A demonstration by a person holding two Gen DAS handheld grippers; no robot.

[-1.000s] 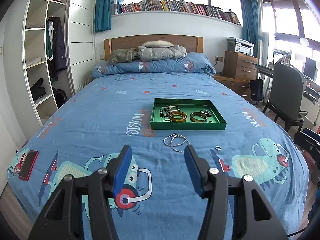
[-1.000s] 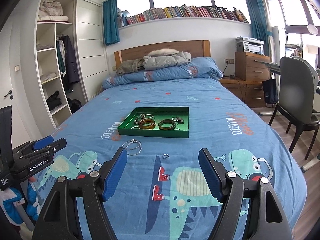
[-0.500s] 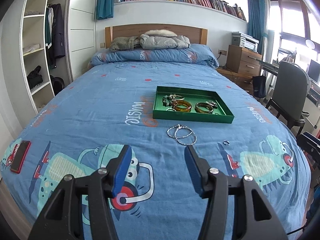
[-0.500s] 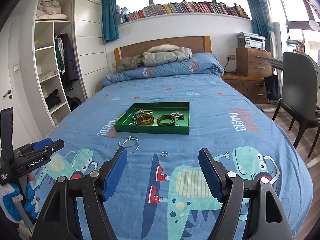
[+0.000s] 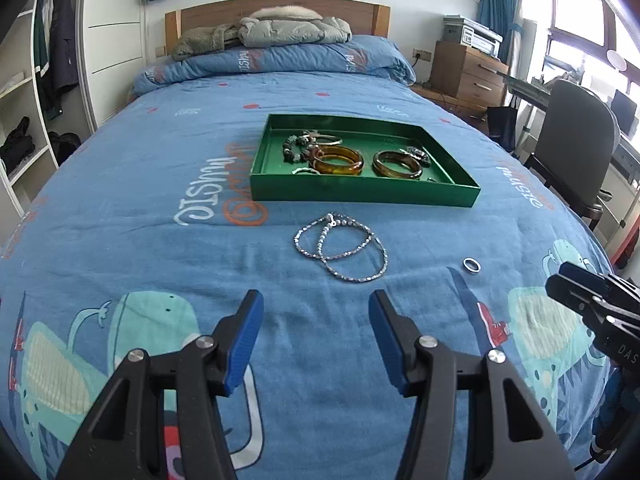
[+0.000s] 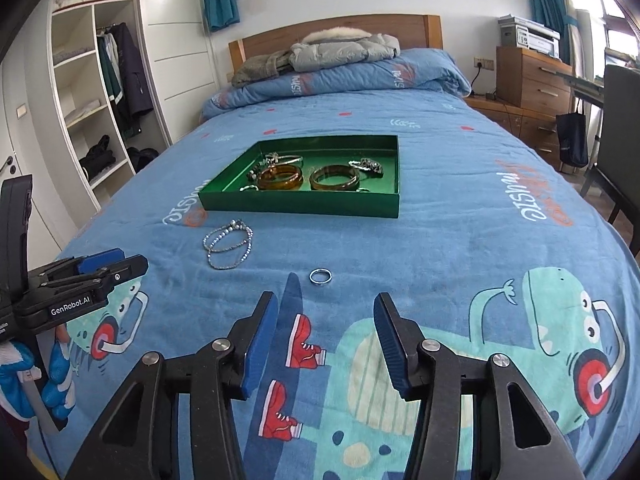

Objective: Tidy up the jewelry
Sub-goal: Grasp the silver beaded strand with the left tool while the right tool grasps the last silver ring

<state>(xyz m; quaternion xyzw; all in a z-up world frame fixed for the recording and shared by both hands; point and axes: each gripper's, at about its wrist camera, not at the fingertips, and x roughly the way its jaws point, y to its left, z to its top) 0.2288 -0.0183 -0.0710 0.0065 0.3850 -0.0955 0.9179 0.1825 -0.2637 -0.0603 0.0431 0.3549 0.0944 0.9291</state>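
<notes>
Bright daylight from windows (image 5: 576,12), soft shadows, sharp focus, strong fisheye bending, dark corners

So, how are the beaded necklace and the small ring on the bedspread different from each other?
The beaded necklace is a long silver strand lying in overlapping loops; the ring is one small solid band. The necklace lies close in front of the green tray, ahead of the left gripper; the ring lies nearer the foot of the bed, ahead of the right gripper. Both are silvery, lie flat and are outside the tray.
</notes>
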